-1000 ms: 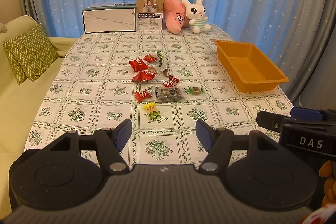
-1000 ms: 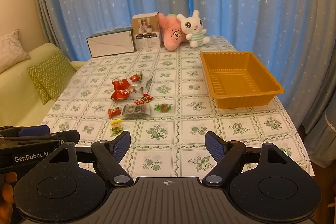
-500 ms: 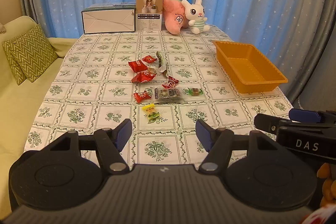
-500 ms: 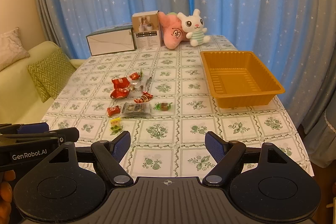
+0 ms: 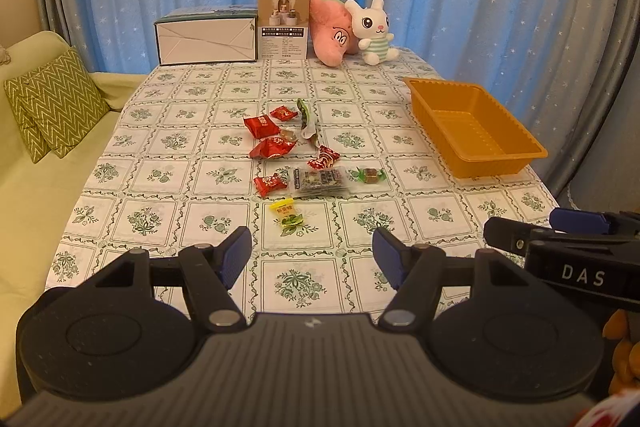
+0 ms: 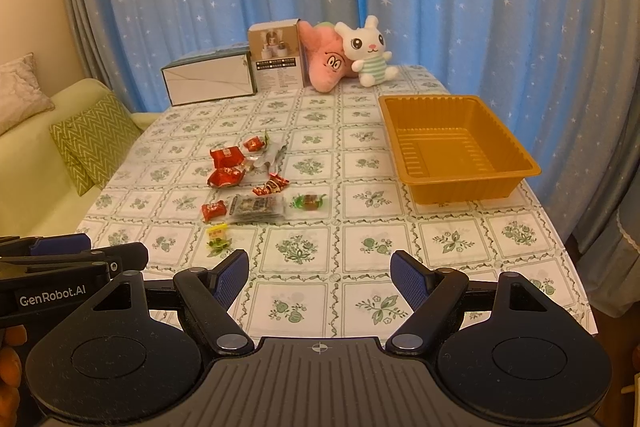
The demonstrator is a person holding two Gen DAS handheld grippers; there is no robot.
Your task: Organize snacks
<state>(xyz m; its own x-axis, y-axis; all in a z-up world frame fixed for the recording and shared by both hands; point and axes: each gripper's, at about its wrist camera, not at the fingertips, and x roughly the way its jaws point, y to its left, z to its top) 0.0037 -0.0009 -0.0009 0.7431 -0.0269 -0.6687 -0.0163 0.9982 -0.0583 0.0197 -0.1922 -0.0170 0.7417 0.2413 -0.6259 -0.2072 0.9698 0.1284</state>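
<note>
Several wrapped snacks lie scattered mid-table: red packets (image 5: 262, 126) (image 6: 226, 157), a clear dark packet (image 5: 320, 179) (image 6: 256, 207), a green candy (image 5: 371, 175) (image 6: 309, 202) and a yellow-green candy (image 5: 286, 214) (image 6: 218, 237) nearest me. An empty orange tray (image 5: 500, 163) (image 6: 460, 189) sits at the table's right. My left gripper (image 5: 312, 255) is open and empty above the near edge, short of the yellow-green candy. My right gripper (image 6: 320, 273) is open and empty, to its right, in front of the tray.
A white box (image 5: 206, 41), a small carton (image 5: 284, 25), a pink plush (image 5: 330, 31) and a white bunny plush (image 5: 374, 31) stand along the table's far edge. A sofa with a green cushion (image 5: 56, 107) is to the left. Blue curtains hang behind.
Both grippers have drifted slightly back and up, so the table looks a little farther. Both stay open; no snack has moved.
</note>
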